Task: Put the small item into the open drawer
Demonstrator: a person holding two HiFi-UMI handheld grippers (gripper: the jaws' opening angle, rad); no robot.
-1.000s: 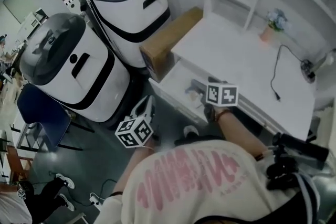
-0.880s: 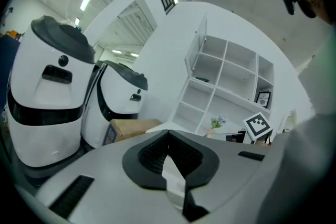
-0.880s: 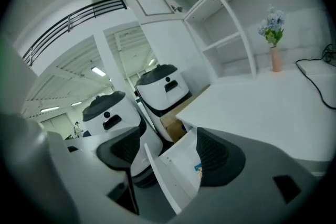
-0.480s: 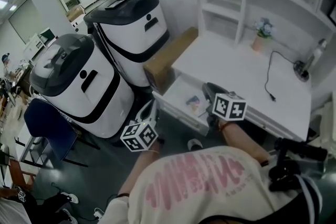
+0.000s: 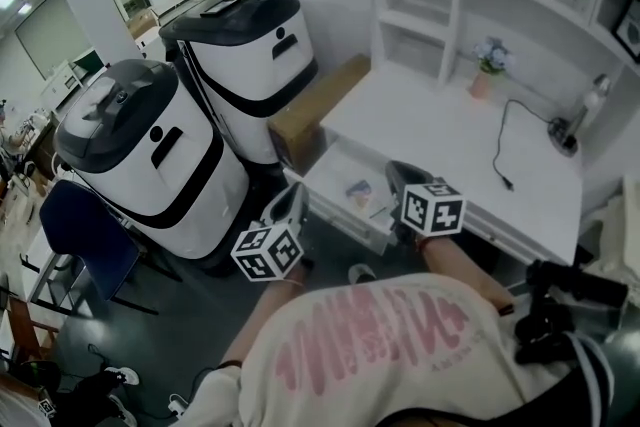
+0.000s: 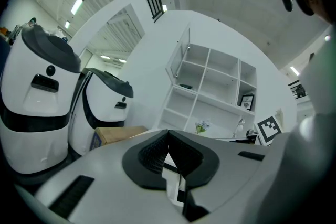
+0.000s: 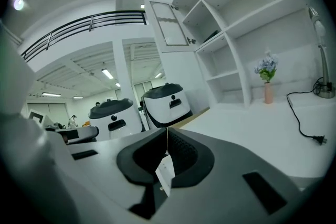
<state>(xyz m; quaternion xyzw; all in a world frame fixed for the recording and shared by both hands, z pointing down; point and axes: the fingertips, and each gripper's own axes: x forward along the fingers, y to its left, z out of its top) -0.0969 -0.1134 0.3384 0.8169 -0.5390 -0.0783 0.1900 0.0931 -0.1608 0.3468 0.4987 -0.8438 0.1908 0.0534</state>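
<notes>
The white open drawer [image 5: 325, 175] sticks out of the desk, with a few small coloured things [image 5: 361, 191] lying in it. My right gripper [image 5: 397, 172] hangs over the drawer's right end. In the right gripper view its jaws [image 7: 167, 134] have just been closing and now meet. A small white tag [image 7: 165, 173] on a thin thread hangs at their seam; whether the thread is pinched I cannot tell. My left gripper [image 5: 292, 193] floats left of the drawer's front. It [image 6: 168, 136] is shut with nothing in it.
Two white and black bin-shaped machines [image 5: 150, 155] [image 5: 245, 45] stand at the left, and a cardboard box [image 5: 315, 110] leans between them and the desk [image 5: 440, 130]. A flower vase [image 5: 487, 67], a cable [image 5: 508, 145] and shelves [image 5: 420, 10] lie beyond. A blue chair [image 5: 75, 230] is at the far left.
Both grippers have risen a little in front of the desk. The view has tilted up, showing more of the shelves. The things in the drawer have stayed put.
</notes>
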